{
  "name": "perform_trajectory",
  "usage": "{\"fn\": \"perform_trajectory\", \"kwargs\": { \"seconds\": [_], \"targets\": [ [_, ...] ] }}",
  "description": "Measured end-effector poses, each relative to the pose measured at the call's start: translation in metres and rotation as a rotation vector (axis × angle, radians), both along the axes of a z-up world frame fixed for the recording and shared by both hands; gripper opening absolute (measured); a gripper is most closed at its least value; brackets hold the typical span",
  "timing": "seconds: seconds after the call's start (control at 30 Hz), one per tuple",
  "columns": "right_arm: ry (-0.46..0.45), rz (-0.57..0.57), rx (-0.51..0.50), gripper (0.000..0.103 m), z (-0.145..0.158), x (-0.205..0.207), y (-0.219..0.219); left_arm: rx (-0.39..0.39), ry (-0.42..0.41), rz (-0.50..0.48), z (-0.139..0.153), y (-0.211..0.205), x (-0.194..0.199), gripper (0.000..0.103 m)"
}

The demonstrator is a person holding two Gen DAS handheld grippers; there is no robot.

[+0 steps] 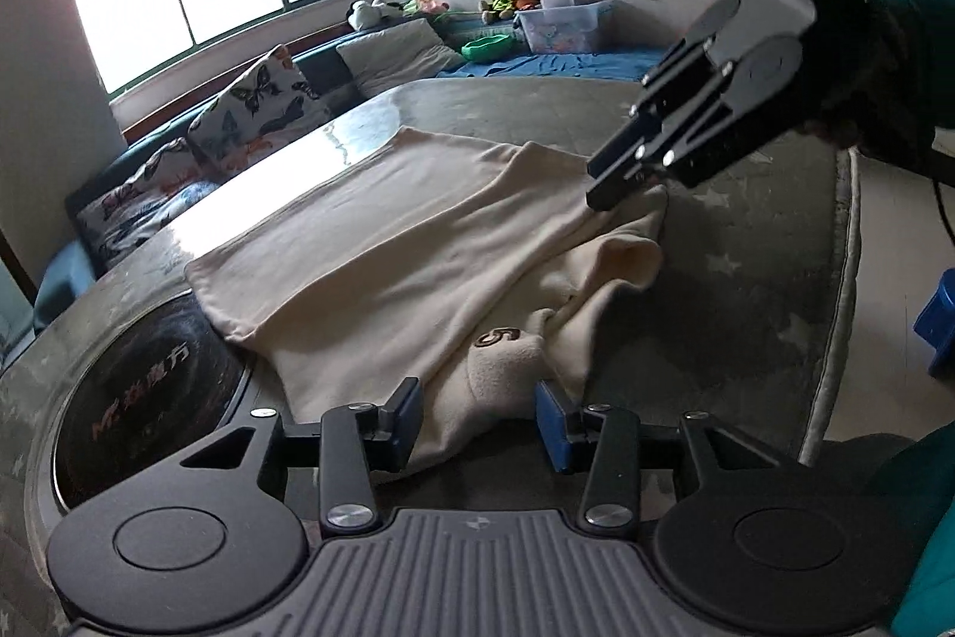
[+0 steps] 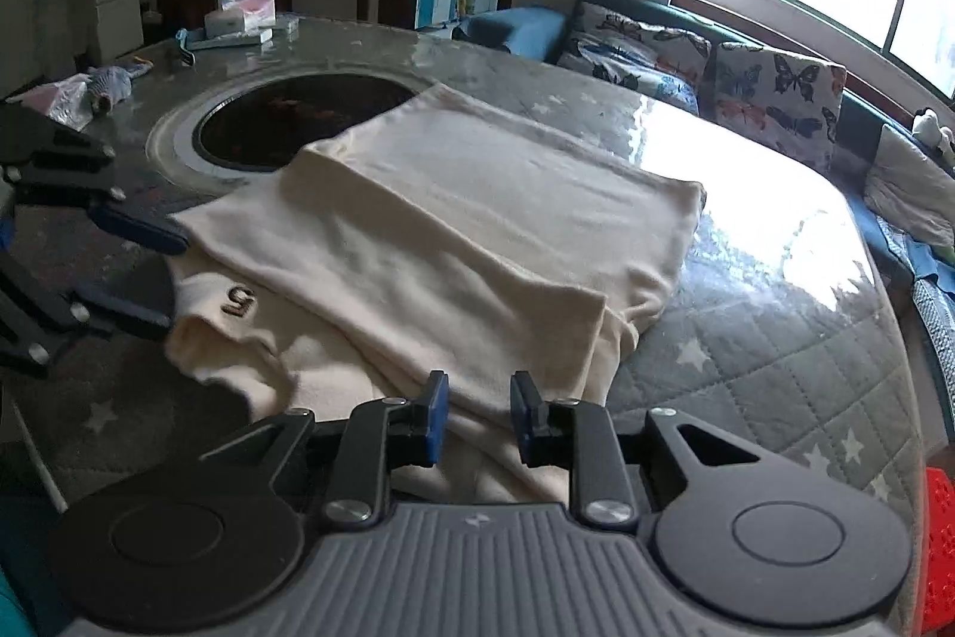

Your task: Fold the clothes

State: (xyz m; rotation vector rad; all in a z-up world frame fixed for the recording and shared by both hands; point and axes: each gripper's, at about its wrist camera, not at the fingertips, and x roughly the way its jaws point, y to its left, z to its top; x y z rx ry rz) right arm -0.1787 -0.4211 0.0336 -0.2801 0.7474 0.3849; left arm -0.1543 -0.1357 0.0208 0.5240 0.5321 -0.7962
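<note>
A cream garment (image 1: 382, 243) lies partly folded on the round table, with a brown "5" (image 1: 498, 337) on one sleeve. It also shows in the right wrist view (image 2: 477, 219). My left gripper (image 1: 477, 419) is open, its jaws on either side of the sleeve end by the "5". It shows at the left of the right wrist view (image 2: 140, 273). My right gripper (image 2: 477, 419) is open over the garment's near edge. In the left wrist view it (image 1: 615, 183) hovers at the garment's far right corner.
The table (image 1: 746, 279) has a grey quilted star cover and a dark round cooktop inset (image 1: 143, 398). A tissue box (image 2: 239, 17) and small items sit at its far side. A sofa with butterfly cushions (image 2: 764, 99) runs under the window.
</note>
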Motion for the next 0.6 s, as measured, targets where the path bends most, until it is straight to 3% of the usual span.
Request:
{"fn": "perform_trajectory", "kwargs": {
  "seconds": [0.53,0.57,0.6],
  "targets": [
    [0.003,0.024,-0.046,0.038,0.006,-0.025,-0.008,0.018,-0.041,-0.034,-0.008,0.002,-0.007,0.045],
    [0.003,0.027,-0.048,0.038,0.005,-0.026,-0.009,0.015,-0.044,-0.032,-0.008,0.000,-0.006,0.043],
    [0.003,0.031,-0.049,0.040,0.005,-0.026,-0.009,0.009,-0.042,-0.033,-0.009,-0.001,-0.005,0.033]
  ]
}}
